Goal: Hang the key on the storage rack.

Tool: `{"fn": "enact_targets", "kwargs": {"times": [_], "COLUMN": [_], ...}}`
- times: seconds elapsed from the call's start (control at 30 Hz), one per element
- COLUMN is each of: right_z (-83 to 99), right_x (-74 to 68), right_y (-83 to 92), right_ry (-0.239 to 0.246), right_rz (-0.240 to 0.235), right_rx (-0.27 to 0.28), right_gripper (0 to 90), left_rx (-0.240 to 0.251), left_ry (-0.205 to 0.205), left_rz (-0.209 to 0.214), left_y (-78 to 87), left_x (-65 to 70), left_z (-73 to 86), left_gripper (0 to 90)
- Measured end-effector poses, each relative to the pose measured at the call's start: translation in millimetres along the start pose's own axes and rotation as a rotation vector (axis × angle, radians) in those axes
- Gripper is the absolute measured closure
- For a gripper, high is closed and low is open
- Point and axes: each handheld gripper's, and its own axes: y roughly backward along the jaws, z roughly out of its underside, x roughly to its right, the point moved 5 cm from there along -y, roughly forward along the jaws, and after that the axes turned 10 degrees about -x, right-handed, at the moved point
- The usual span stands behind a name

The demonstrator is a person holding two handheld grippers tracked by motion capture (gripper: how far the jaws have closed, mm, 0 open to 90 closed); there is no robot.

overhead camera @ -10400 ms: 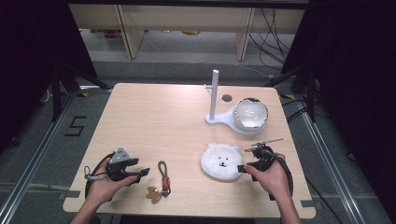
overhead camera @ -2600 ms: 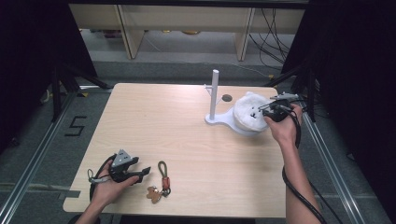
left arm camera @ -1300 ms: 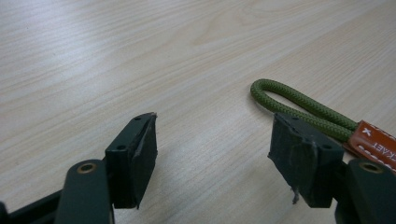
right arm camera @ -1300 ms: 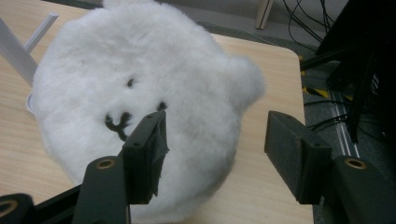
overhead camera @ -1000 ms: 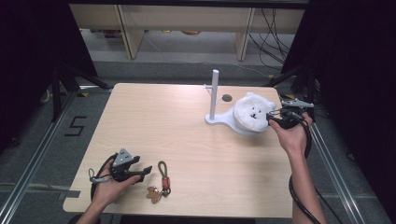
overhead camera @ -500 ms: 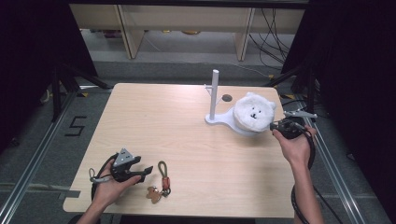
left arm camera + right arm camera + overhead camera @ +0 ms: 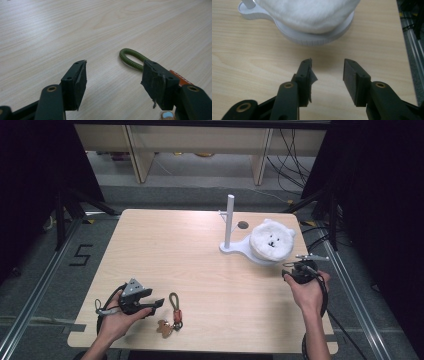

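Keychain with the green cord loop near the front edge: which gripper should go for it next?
Left, probably. The left gripper is open and sits right beside the keychain, whose green loop lies just beyond its jaws. The right gripper is across the table by the plush bear face.

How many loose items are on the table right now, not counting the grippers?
3: white stand at the far right, fluffy white bear-face plush on its round base, and keychain near the front edge beside the left gripper.
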Motion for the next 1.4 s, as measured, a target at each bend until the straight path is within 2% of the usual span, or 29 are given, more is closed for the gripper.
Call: {"fn": "enact_targets", "kwargs": {"times": [0.03, 0.1, 0.13, 0.17, 0.2, 0.23, 0.27, 0.3, 0.33, 0.37, 0.4, 0.43, 0.47, 0.5, 0.53, 0.57, 0.67, 0.7, 0.8, 0.83, 0.87, 0.93, 1.03, 1.07, 1.17, 1.27, 1.33, 1.37, 1.4], "right_z": [3.4, 7.1, 13.7, 13.7, 15.5, 18.8, 20.2, 22.0, 22.9, 25.3, 26.7, 26.7, 26.5, 25.5, 27.2, 27.4, 27.0, 27.1, 26.8, 27.1, 28.1, 28.1, 29.4, 28.1, 27.9, 28.9, 29.7, 29.7, 28.8], "right_x": [-0.4, -1.6, -4.8, -4.8, -5.7, -7.6, -8.5, -10.8, -13.4, -15.2, -15.3, -15.3, -17.1, -15.2, -16.1, -18.0, -16.8, -19.7, -20.2, -19.7, -17.0, -16.3, -19.1, -17.2, -15.7, -16.7, -18.2, -18.2, -19.4], "right_y": [-1.7, -3.4, -3.6, -3.6, -4.7, -6.4, -8.5, -9.2, -7.9, -6.9, -6.7, -6.7, -6.2, -8.6, -8.6, -7.8, -8.5, -7.2, -6.4, -6.1, -6.1, -6.9, -6.2, -7.5, -9.5, -8.3, -8.0, -8.2, -9.8], "right_ry": [-0.011, -0.032, -0.076, -0.076, -0.073, -0.081, -0.076, -0.071, -0.062, -0.055, -0.001, -0.001, -0.007, 0.040, 0.025, 0.023, 0.032, -0.016, -0.025, -0.019, 0.012, 0.017, -0.023, 0.003, 0.038, 0.024, 0.008, 0.005, -0.014], "right_rz": [0.010, 0.007, 0.005, 0.005, -0.002, -0.001, 0.006, 0.005, -0.024, -0.021, -0.029, -0.029, -0.024, -0.024, -0.022, -0.036, -0.034, -0.035, -0.038, -0.037, -0.026, -0.028, -0.038, -0.031, -0.033, -0.033, -0.044, -0.044, -0.050], "right_rx": [-0.016, -0.023, -0.056, -0.056, -0.049, -0.067, -0.072, -0.086, -0.090, -0.097, -0.100, -0.100, -0.095, -0.059, -0.083, -0.085, -0.078, -0.086, -0.086, -0.087, -0.092, -0.086, -0.109, -0.090, -0.074, -0.086, -0.097, -0.097, -0.084], "right_gripper": [58.9, 58.6, 58.1, 58.1, 57.9, 57.5, 57.2, 56.9, 56.8, 56.8, 56.9, 56.9, 57.2, 57.3, 57.4, 57.4, 57.4, 57.4, 57.4, 57.4, 57.4, 57.3, 57.2, 57.2, 57.2, 57.2, 57.2, 57.2, 57.1], "left_rx": [-0.029, -0.044, -0.044, -0.063, -0.094, -0.114, -0.157, -0.169, -0.189, -0.204, -0.247, -0.247, -0.263, -0.299, -0.322, -0.334, -0.389, -0.393, -0.432, -0.457, -0.460, -0.487, -0.520, -0.523, -0.546, -0.576, -0.578, -0.591, -0.588], "left_ry": [-0.014, -0.017, -0.006, -0.010, -0.013, -0.014, -0.006, -0.004, 0.006, 0.015, 0.034, 0.034, 0.059, 0.062, 0.082, 0.101, 0.136, 0.146, 0.160, 0.146, 0.166, 0.164, 0.169, 0.170, 0.171, 0.171, 0.174, 0.160, 0.161], "left_rz": [0.001, 0.004, 0.020, 0.014, 0.034, 0.030, 0.034, 0.025, 0.021, 0.023, 0.019, 0.019, 0.027, 0.023, 0.025, 0.025, 0.026, 0.029, 0.025, 0.033, 0.033, 0.037, 0.029, 0.026, 0.016, -0.006, -0.006, -0.014, -0.011], "left_y": [1.6, 2.9, 2.4, 3.3, 3.1, 2.8, 2.3, 1.5, 1.0, 0.2, -0.8, -0.8, -2.1, -2.1, -2.7, -3.8, -7.0, -8.8, -12.6, -12.6, -15.6, -19.0, -25.4, -27.3, -33.9, -37.6, -39.1, -38.5, -38.6], "left_x": [-0.3, 3.5, 6.8, 8.1, 10.5, 11.5, 13.1, 13.9, 14.6, 15.2, 15.9, 15.9, 17.3, 16.7, 17.5, 18.5, 22.0, 24.0, 30.0, 30.6, 34.3, 38.9, 47.4, 49.4, 56.5, 58.7, 59.7, 59.0, 60.3], "left_z": [0.0, -4.2, -6.8, -7.8, -9.6, -10.1, -10.8, -11.9, -13.3, -14.6, -16.8, -16.8, -18.3, -18.9, -20.3, -22.1, -27.5, -29.7, -35.4, -35.8, -37.4, -37.9, -37.5, -37.1, -35.0, -31.9, -31.4, -31.2, -31.7], "left_gripper": [36.7, 37.4, 37.4, 37.4, 37.2, 37.1, 36.8, 36.9, 36.9, 36.9, 37.0, 37.0, 37.0, 37.1, 37.3, 37.6, 37.7, 37.7, 37.9, 37.9, 37.9, 37.8, 37.6, 37.6, 37.5, 37.1, 36.2, 36.1, 37.0]}}
